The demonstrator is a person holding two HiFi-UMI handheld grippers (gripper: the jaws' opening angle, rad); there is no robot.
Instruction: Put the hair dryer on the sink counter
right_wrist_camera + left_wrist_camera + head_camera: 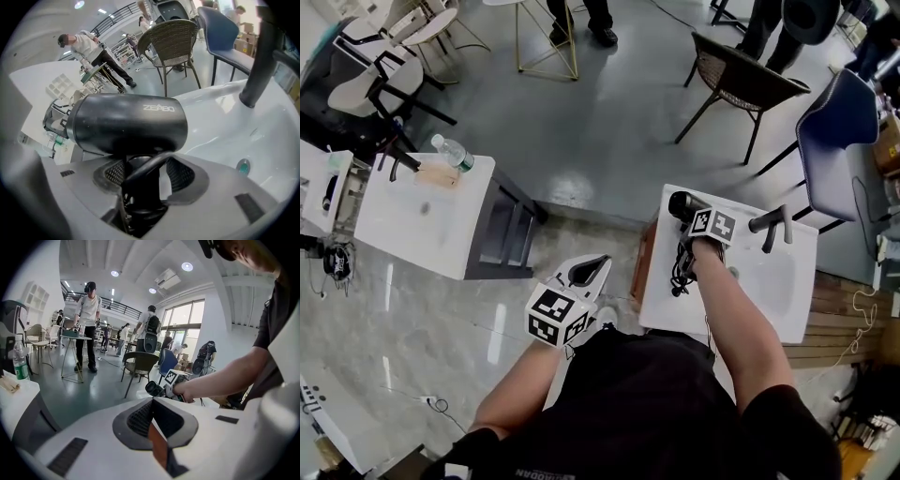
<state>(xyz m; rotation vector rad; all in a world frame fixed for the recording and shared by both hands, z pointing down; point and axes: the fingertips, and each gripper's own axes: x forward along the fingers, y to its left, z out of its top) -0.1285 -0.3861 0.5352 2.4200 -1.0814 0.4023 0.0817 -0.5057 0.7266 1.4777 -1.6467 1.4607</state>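
Note:
The black hair dryer (682, 208) lies at the back left corner of the white sink counter (667, 309), its coiled cord (680, 272) trailing toward the front edge. In the right gripper view its barrel (126, 123) lies crosswise above the jaws. My right gripper (688, 231) stands around the handle. A sliver of white shows between the handle and one pad, so the right gripper (143, 176) is open. My left gripper (596, 264) hovers over the floor left of the counter. The left gripper (152, 423) is shut, with nothing in it.
A dark faucet (769, 225) rises at the back of the basin (243, 140). A second white sink counter (422, 225) with a water bottle (452, 153) stands to the left. A wicker chair (741, 80) and a blue chair (836, 131) stand behind, with people beyond.

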